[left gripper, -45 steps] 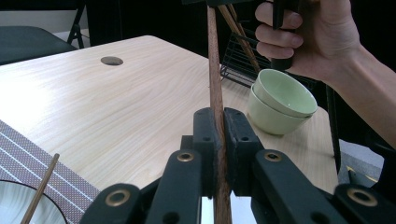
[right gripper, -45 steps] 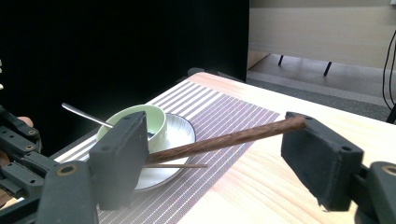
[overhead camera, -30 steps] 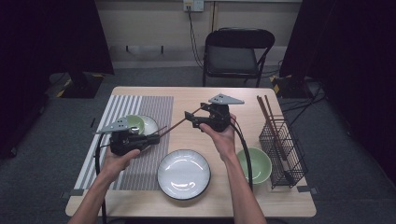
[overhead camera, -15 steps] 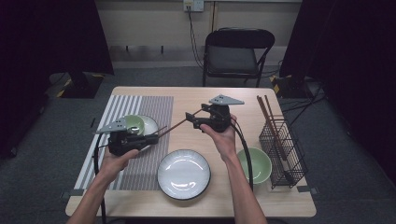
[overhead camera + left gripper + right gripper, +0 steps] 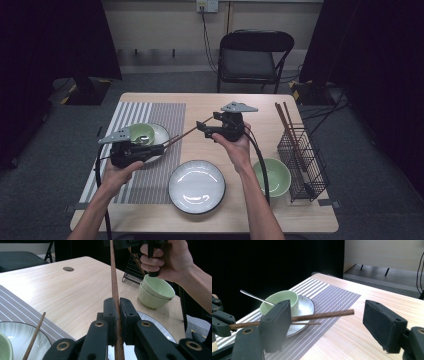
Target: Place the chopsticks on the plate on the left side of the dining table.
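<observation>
The left claw (image 5: 117,315) is clamped on one brown chopstick (image 5: 114,285), pinching it close to its near end, so nearly the whole length sticks out unsupported toward the other hand. The right claw (image 5: 329,322) stands wide open with the stick's free tip (image 5: 348,312) lying between its jaws, closer to one pad than the other and touching neither as far as I can tell. It looks like a hand-over in mid-air above the bench (image 5: 210,102).

The risk I see is leverage: with the hold so far back, a slight twist of the left hand swings the tip a good way, and the right claw could shut on air or catch only the very end. If the left lets go before the right has a firm bite, the stick drops, most likely onto the striped mat (image 5: 165,115) or against the white plate (image 5: 196,186) below.

A second chopstick (image 5: 308,323) rests across the dish (image 5: 307,306) holding the green bowl (image 5: 280,298) and spoon (image 5: 253,296), just under the left hand; a low dip there could knock it off. The wire rack (image 5: 301,157) and stacked green bowls (image 5: 272,175) sit well apart on the right.
</observation>
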`<state>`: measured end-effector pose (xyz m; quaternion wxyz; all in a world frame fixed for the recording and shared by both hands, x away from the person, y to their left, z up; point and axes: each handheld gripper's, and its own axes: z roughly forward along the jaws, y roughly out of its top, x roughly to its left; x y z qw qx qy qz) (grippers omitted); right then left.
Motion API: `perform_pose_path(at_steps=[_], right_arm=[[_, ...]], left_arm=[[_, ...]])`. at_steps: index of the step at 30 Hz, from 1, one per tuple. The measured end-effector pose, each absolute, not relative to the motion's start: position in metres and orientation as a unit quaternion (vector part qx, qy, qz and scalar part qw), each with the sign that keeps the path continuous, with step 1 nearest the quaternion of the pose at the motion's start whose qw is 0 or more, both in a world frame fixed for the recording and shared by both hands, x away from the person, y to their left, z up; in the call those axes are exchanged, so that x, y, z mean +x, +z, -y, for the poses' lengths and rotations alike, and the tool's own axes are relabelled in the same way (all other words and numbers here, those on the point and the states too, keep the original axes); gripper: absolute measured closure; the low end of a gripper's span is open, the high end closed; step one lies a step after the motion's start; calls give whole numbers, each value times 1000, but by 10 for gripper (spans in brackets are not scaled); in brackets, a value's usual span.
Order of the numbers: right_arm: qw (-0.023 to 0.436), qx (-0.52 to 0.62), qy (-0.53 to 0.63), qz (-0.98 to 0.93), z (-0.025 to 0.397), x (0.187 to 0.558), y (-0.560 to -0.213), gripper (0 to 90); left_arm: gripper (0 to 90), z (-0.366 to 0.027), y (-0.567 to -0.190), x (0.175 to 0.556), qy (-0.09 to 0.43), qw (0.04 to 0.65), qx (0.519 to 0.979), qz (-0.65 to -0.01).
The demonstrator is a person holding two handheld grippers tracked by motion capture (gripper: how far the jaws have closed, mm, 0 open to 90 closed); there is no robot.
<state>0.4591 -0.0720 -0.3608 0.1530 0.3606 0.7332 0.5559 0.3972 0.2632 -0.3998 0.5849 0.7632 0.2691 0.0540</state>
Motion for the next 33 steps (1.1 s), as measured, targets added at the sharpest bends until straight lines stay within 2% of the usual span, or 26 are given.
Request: perform_pose_path(at_steps=[19,33], right_arm=[[148,367,539,-743,60,463,-376,226],[133,388,497,-765,58,467,-407,211]], left_arm=[[844,-283,-410,393,57,579,760,-290],[844,-308,-421,391,72,558,765,-312]])
